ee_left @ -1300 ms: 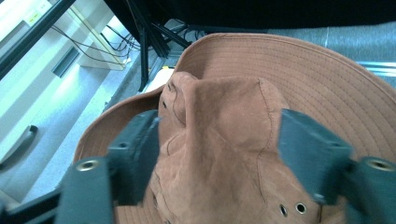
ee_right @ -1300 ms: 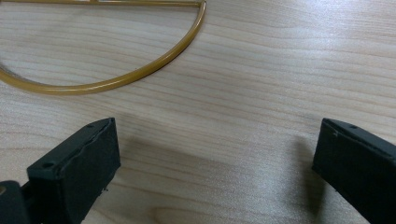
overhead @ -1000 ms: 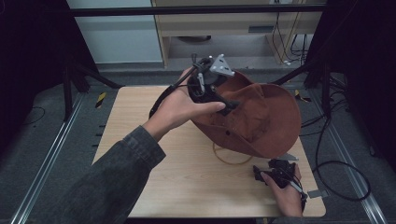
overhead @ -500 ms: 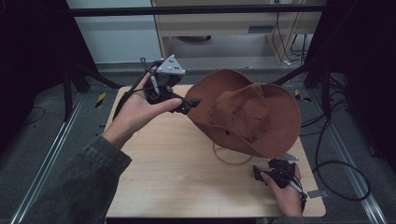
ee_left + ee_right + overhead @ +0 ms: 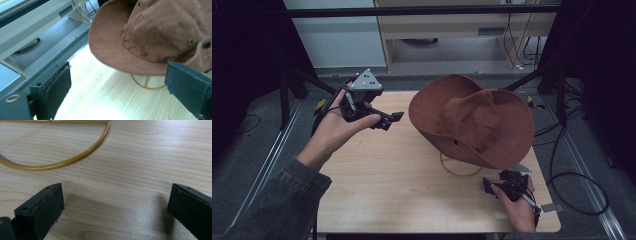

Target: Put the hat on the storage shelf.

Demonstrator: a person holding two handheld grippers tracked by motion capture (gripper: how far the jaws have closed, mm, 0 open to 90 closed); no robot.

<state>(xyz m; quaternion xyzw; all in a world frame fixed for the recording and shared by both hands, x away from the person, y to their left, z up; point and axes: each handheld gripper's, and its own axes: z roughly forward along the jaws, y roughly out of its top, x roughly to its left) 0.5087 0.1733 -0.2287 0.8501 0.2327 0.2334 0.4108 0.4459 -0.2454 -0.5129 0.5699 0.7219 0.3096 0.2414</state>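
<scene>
While jaws gape | left gripper (image 5: 387, 119) beside hat (image 5: 472, 120) | writing unreadable

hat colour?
Rust brown hat, with darker stitching and small dark eyelets; the left gripper view shows it best.

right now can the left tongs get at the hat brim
Probably yes. The left tongs hang open above the table, pointing at the hat. In the left gripper view the brim lies ahead between the jaws, and bare wood is between them.
</scene>
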